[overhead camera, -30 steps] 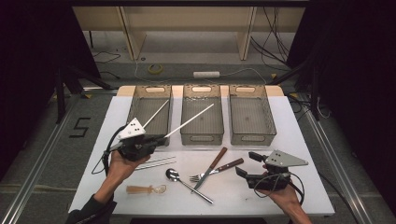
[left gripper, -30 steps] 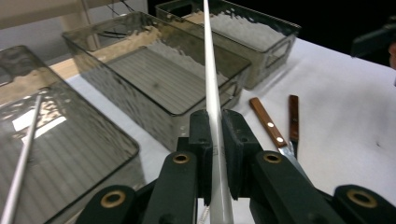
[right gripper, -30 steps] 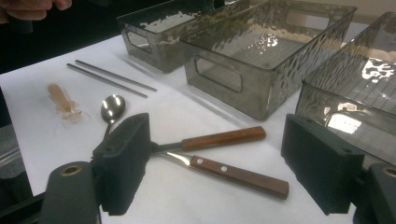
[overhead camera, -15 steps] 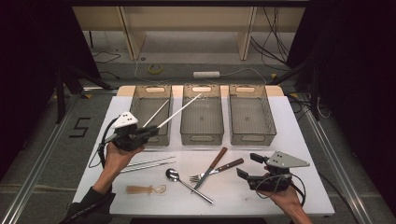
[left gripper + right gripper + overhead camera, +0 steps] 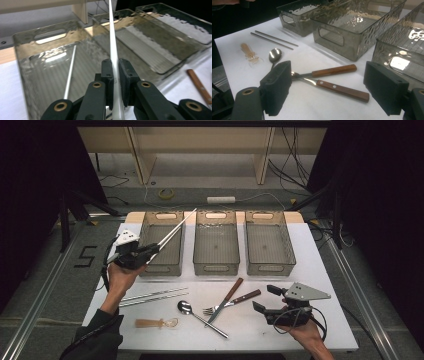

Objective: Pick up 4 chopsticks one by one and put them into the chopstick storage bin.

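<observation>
My left gripper (image 5: pixel 153 251) (image 5: pixel 115 72) is shut on a long white chopstick (image 5: pixel 175 230) (image 5: pixel 111 35). It holds it over the front of the left clear bin (image 5: pixel 161 268) (image 5: pixel 23 45), and the stick slants up toward that bin's far right corner. A second white chopstick (image 5: pixel 70 70) lies inside the same bin. At the table's front right, my right gripper (image 5: pixel 265 298) (image 5: pixel 330 85) stands open with nothing between its pads. It rests just right of a wooden-handled fork (image 5: pixel 235 301) and knife (image 5: pixel 226 301), which lie crossed.
A middle bin (image 5: pixel 216 268) (image 5: pixel 337 37) and a right bin (image 5: pixel 270 268) stand in the same row. On the white table (image 5: pixel 310 270) lie a pair of metal chopsticks (image 5: pixel 152 296) (image 5: pixel 273 39), a spoon (image 5: pixel 200 315) (image 5: pixel 274 54) and a small wood-handled clear utensil (image 5: pixel 155 323) (image 5: pixel 249 53).
My left gripper has carried the white chopstick left and away from the table's front to the left bin, and its tip has swung off the middle bin. The right gripper has kept still.
</observation>
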A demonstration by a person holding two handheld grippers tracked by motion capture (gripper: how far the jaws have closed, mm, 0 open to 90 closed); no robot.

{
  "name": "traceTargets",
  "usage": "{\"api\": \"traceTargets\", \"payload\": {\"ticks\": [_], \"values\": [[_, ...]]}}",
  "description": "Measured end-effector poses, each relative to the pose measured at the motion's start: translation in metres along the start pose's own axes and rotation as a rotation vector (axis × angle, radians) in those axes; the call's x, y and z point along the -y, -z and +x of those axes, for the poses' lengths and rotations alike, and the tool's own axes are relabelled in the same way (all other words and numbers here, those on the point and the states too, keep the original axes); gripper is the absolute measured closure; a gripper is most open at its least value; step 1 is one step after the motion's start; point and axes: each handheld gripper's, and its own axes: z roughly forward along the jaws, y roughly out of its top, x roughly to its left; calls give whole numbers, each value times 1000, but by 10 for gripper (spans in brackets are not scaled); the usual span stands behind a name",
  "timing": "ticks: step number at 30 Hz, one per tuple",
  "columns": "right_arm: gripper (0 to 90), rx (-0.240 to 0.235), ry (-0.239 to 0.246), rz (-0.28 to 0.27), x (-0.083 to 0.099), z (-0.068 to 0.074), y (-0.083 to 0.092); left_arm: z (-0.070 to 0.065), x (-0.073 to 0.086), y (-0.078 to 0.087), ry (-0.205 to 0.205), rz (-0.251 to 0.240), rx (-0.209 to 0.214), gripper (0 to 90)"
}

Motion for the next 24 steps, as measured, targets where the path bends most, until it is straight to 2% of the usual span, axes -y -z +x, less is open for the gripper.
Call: {"api": "traceTargets", "payload": {"ticks": [5,9,10,12,24], "values": [[236,-2,-5,-3,0,0,0,10,5,-6,24,17,-30,823],[233,-5,0,-6,0,1,1,14,7,-13,-17,52,-83,823],[234,-4,0,-6,0,1,1,16,8,-14,-16,55,-91,823],[234,-5,0,-7,0,1,1,21,9,-15,8,57,-96,823],[234,-14,4,3,0,2,-1,38,14,-23,67,100,-125,822]]}}
